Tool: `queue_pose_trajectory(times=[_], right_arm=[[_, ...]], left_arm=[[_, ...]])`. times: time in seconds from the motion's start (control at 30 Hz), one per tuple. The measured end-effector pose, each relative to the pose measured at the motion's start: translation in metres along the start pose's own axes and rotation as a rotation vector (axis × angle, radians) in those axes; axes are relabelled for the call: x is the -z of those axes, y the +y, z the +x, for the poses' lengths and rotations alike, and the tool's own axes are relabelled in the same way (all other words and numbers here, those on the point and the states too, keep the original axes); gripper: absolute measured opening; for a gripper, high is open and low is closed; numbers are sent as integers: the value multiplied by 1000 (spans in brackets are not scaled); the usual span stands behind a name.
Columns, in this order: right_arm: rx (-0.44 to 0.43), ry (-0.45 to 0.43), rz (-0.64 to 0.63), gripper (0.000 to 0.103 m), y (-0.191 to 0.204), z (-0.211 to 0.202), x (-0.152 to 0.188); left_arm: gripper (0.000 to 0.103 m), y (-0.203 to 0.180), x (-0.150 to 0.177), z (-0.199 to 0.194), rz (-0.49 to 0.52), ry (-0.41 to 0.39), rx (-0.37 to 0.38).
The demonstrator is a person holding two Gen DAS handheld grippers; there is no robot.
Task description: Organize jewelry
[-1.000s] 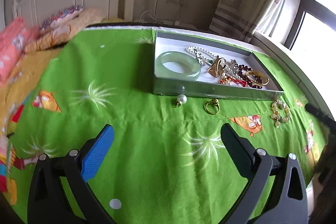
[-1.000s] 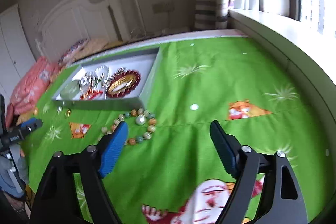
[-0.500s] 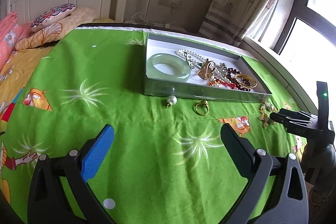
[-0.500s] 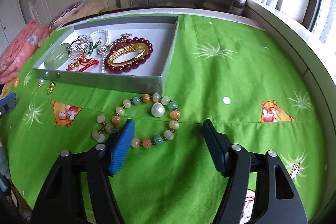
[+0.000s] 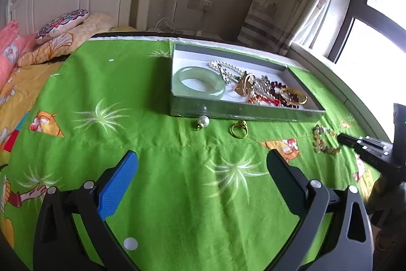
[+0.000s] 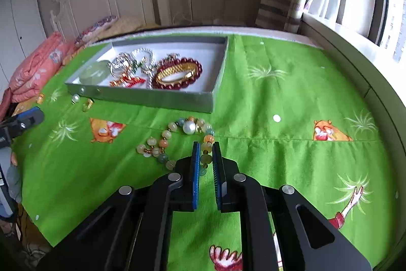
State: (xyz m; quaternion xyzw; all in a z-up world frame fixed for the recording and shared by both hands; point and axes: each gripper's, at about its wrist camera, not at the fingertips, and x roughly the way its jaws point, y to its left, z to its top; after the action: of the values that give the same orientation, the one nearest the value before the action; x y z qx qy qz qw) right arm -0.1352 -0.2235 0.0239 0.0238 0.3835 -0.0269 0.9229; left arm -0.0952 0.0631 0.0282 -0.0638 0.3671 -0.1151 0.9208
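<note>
right gripper (image 6: 206,149) closing on one bead bracelet (image 6: 177,141); left gripper (image 5: 201,166) spread.

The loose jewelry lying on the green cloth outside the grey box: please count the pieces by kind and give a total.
Multicoloured bead bracelet with one large pearl: 1, its strand between the closing jaws of the right gripper
Gold ring: 1
Small pearl piece with a gold fitting: 1
Total: 3
</note>
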Motion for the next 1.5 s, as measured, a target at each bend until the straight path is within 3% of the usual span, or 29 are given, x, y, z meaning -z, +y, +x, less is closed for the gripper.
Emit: queue_pose_trajectory(times=[0.17,0.4,0.5,0.57,0.73,1.0,1.07,1.5], right_arm=[[-23,-105,-8,12,3,-19,-19],[-98,-150,-13,12,11,-25,-37],[-136,-171,8,12,10,-38,-32],[-152,-185,13,12,11,-45,-29],[-193,-208,4,12,17,-56,-24],[-240,-231,-3,12,21,-67,-20],[-245,-238,0,12,20,-70,-19],[-241,-257,-2,12,21,-76,-21]], left_arm=[[100,-35,-2,15,151,75,-18],[98,-63,-8,46,223,147,-22],[89,-54,-10,48,181,154,15],[77,-48,-14,50,150,152,50],[57,-49,-23,60,164,155,60],[39,-69,-35,86,254,173,-29],[20,-70,-35,85,261,168,-31],[21,-77,-27,62,294,116,16]])
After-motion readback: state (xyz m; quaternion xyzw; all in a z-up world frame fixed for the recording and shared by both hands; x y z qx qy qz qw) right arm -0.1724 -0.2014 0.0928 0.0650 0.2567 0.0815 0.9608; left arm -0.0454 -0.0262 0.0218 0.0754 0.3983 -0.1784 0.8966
